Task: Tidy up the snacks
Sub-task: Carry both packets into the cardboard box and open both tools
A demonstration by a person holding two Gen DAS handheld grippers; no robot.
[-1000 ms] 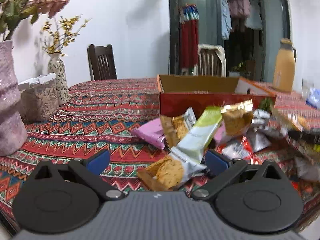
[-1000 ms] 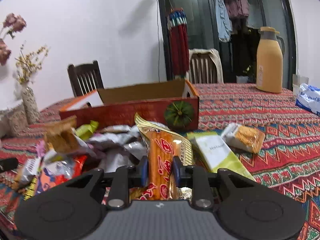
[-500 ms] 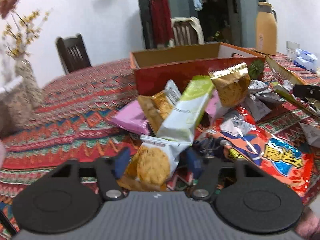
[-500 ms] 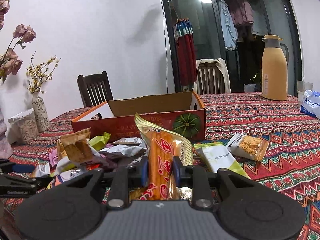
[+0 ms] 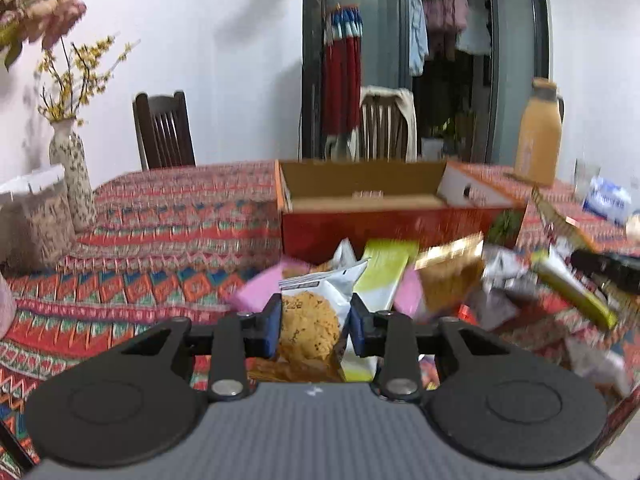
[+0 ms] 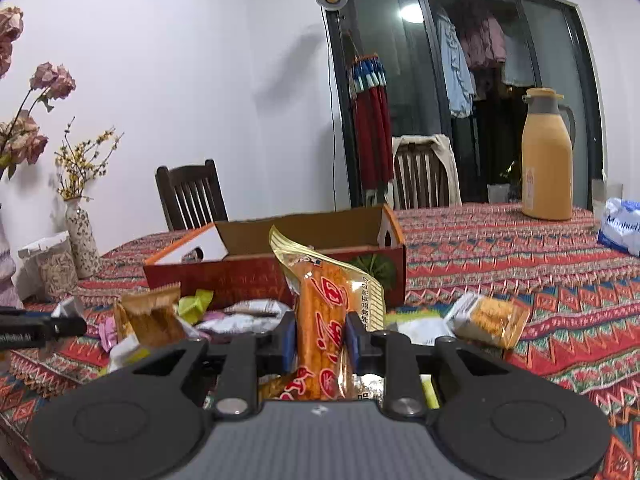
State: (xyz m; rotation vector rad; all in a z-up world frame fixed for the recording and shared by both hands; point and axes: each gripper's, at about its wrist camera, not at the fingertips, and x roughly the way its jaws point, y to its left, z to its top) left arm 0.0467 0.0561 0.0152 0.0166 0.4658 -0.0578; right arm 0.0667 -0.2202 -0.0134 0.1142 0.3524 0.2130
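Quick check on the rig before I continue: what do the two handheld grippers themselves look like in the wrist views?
Both look alike. The left gripper and right gripper each have a ribbed grey body with a small white mark, two black round-lobed plates, black linkage arms with silver pivot pins, and blue pads on the fingers. No cables, hands or sleeves show.

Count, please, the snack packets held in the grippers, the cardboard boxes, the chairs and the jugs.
Held snack packets: 2, a cookie packet and an orange stick packet
Cardboard box: 1
Chairs: 2, a dark chair and a draped chair
Jug: 1
Total: 6
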